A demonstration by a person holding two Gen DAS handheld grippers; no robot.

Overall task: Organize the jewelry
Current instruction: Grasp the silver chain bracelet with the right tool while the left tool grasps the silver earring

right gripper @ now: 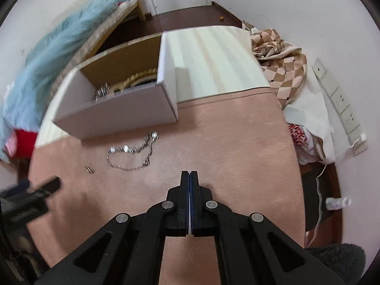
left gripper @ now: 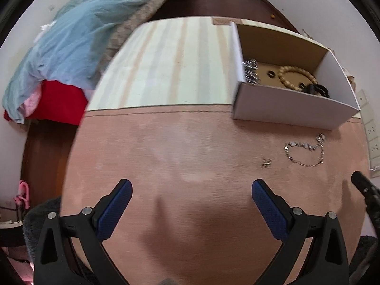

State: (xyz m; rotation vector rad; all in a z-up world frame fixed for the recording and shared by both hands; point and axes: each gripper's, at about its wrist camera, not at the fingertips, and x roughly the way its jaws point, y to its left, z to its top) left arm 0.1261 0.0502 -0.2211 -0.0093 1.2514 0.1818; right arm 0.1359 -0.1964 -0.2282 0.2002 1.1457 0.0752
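Left wrist view: the left gripper (left gripper: 192, 191) hangs over the pinkish table (left gripper: 190, 156), angled down toward it, its blue-padded fingers (left gripper: 114, 210) spread wide with nothing between them and touching nothing. Taking the white cardboard box (left gripper: 292, 105) as the mark, a silver chain necklace (left gripper: 306, 150) lies in a loose loop on the table just in front of the box's near wall, and a small pair of metal pieces, too blurred to name, (left gripper: 266, 163) sits a little nearer the camera than the chain and to its left. Inside the box lie a wooden bead bracelet (left gripper: 296, 77), a black item (left gripper: 317, 89) against the near wall, a silver cluster (left gripper: 250, 71) by the left wall and a small dark ring (left gripper: 271, 73) on the floor between them. A striped cream surface (left gripper: 171, 66) runs to the left of the box, and a blue blanket (left gripper: 83, 33) is heaped further left, off the table. Right wrist view: the right gripper (right gripper: 190, 173) is held low and level above the table (right gripper: 237, 147), well apart from the box (right gripper: 118, 114), its fingers pressed together with only a thin line between the pads and nothing gripped. The necklace (right gripper: 133, 153) lies just before the box's near wall, the small metal pieces (right gripper: 89, 169) to its left. The other gripper's black finger tip (right gripper: 51, 184) shows blurred at the left edge, near those pieces. Checked fabric (right gripper: 282, 64) is bunched off to the right of the box, past the striped surface (right gripper: 213, 59).
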